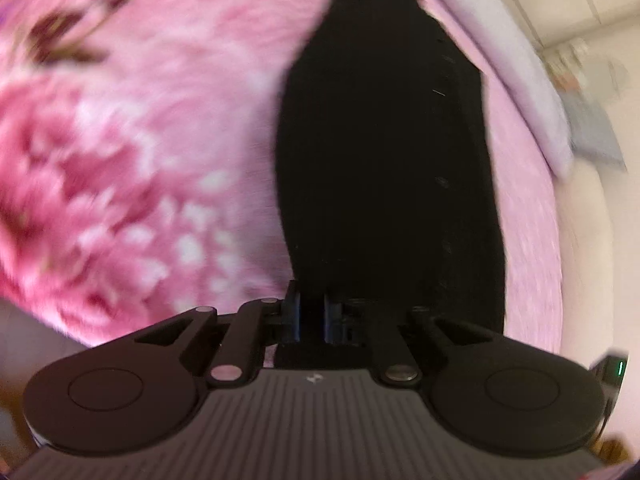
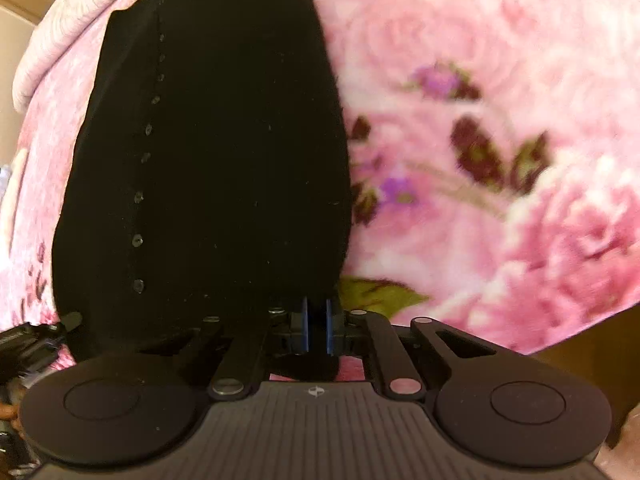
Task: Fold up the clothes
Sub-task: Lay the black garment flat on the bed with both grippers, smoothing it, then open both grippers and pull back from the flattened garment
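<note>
Ribbed dark housing of the left hand-held gripper (image 1: 312, 312) fills the near edge of its view; a small pale emblem sits on it, no readable lettering. Its blue-edged fingers (image 1: 294, 316) stand close together, pinching the near edge of the black garment (image 1: 384, 160).

Right hand-held gripper (image 2: 316, 330): same housing, same emblem, fingers (image 2: 305, 330) drawn nearly together on the garment's near edge, at its right corner.

Garment: matte black, long and narrow, tapering toward the far end, specked with lint. A lengthwise row of small dark buttons (image 2: 138, 240) runs near its left side in the right view, near its right side in the left view.

Beneath the garment: a pink plush blanket (image 2: 480, 80) with large rose print, green leaves and purple blossoms. Beyond the garment's far end, a pale lilac folded cloth (image 1: 520, 60). Left view is motion-blurred.
</note>
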Tool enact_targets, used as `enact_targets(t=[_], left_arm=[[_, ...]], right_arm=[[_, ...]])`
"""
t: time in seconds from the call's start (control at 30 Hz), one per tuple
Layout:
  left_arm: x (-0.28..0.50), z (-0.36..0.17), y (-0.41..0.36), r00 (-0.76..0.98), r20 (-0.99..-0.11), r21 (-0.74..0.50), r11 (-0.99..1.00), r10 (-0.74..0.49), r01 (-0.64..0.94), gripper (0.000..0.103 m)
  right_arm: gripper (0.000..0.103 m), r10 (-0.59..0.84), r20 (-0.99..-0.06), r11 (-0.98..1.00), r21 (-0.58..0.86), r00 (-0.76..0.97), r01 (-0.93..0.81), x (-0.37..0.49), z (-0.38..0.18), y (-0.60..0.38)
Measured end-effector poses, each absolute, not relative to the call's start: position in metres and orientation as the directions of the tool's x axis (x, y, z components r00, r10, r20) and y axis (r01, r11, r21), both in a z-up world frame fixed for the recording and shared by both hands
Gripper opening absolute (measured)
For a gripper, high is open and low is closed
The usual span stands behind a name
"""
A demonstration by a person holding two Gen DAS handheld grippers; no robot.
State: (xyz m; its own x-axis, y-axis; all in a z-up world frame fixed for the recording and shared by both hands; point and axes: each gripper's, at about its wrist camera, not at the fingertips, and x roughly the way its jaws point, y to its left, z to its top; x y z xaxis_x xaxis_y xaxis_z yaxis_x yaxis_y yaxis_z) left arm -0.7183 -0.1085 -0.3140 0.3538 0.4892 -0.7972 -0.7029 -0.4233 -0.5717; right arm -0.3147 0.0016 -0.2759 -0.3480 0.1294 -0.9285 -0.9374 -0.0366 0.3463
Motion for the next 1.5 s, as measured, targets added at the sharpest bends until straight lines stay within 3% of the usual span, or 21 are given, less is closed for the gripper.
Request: enact_targets(t=[0.07, 0.13, 0.2, 0.27, 0.3, 0.4, 0.5, 0.7, 0.87, 0.9, 1.07, 1.13, 1.17, 1.27, 1.3, 1.4, 1.5], left_arm=[[-0.716, -0.313, -0.108, 0.359, -0.823, -0.540, -0.406, 0.441, -0.737, 0.007], [-0.711, -0.323, -0.106, 0.303, -0.888, -0.428, -0.381, 0.347, -0.819, 0.009], [-0.706, -0.322, -0.100, 0.268, -0.912, -0.369, -0.335, 0.310, -0.867, 0.011], [-0.704, -0.306, -0.093, 0.233, -0.926, -0.321, -0.294, 0.297, -0.900, 0.012], [-0.703, -0.295, -0.092, 0.202, -0.932, -0.288, -0.273, 0.302, -0.918, 0.012], [-0.707, -0.264, -0.088, 0.127, -0.931, -0.216, -0.234, 0.342, -0.948, 0.010], [-0.715, -0.248, -0.080, 0.133, -0.886, -0.259, -0.235, 0.445, -0.937, 0.011], [-0.699, -0.286, -0.045, 0.141, -0.861, -0.289, -0.242, 0.488, -0.926, 0.016], [-0.680, -0.315, -0.076, 0.098, -0.902, -0.247, -0.316, 0.421, -0.916, 0.016], [-0.673, -0.312, -0.085, 0.089, -0.907, -0.234, -0.318, 0.412, -0.919, 0.016], [-0.639, -0.276, -0.125, 0.033, -0.939, -0.163, -0.357, 0.343, -0.920, 0.017], [-0.624, -0.257, -0.140, 0.014, -0.947, -0.140, -0.375, 0.321, -0.917, 0.024], [-0.615, -0.242, -0.147, 0.002, -0.943, -0.135, -0.378, 0.333, -0.916, 0.032], [-0.587, -0.196, -0.166, -0.022, -0.927, -0.132, -0.380, 0.375, -0.915, 0.043], [-0.577, -0.181, -0.172, -0.021, -0.920, -0.139, -0.377, 0.392, -0.916, 0.048], [-0.547, -0.138, -0.188, -0.055, -0.901, -0.119, -0.365, 0.431, -0.923, 0.061], [-0.523, -0.109, -0.193, -0.093, -0.880, -0.096, -0.365, 0.466, -0.926, 0.065]], right_arm=[[0.006, 0.138, -0.929, 0.027, 0.349, -0.342, -0.937, -0.305, -0.274, -0.004], [0.006, 0.129, -0.942, 0.035, 0.318, -0.311, -0.948, -0.304, -0.272, -0.006], [0.011, 0.113, -0.957, 0.020, 0.272, -0.269, -0.962, -0.308, -0.270, -0.006], [0.040, 0.099, -0.969, 0.005, 0.227, -0.225, -0.974, -0.312, -0.268, -0.007], [0.043, 0.091, -0.975, -0.003, 0.204, -0.203, -0.979, -0.314, -0.267, -0.007], [0.042, 0.193, -0.971, -0.044, 0.133, -0.139, -0.990, -0.316, -0.242, -0.005], [0.042, 0.294, -0.944, -0.069, 0.134, -0.149, -0.989, -0.321, -0.226, 0.004], [0.041, 0.381, -0.913, -0.238, 0.059, -0.149, -0.970, -0.371, -0.254, 0.021], [0.041, 0.355, -0.929, -0.361, -0.035, -0.103, -0.932, -0.371, -0.287, -0.012], [0.048, 0.358, -0.929, -0.378, -0.055, -0.091, -0.924, -0.366, -0.287, -0.022], [0.044, 0.215, -0.963, -0.247, 0.107, -0.162, -0.963, -0.318, -0.275, -0.042], [0.045, 0.200, -0.960, -0.247, 0.146, -0.198, -0.958, -0.308, -0.255, -0.047], [0.053, 0.207, -0.955, -0.254, 0.158, -0.213, -0.954, -0.304, -0.242, -0.050], [0.081, 0.244, -0.939, -0.270, 0.175, -0.243, -0.947, -0.297, -0.199, -0.059], [0.085, 0.255, -0.932, -0.274, 0.186, -0.258, -0.943, -0.295, -0.185, -0.061], [0.088, 0.281, -0.915, -0.292, 0.205, -0.289, -0.934, -0.292, -0.148, -0.068], [0.088, 0.287, -0.904, -0.320, 0.221, -0.317, -0.921, -0.291, -0.125, -0.074]])
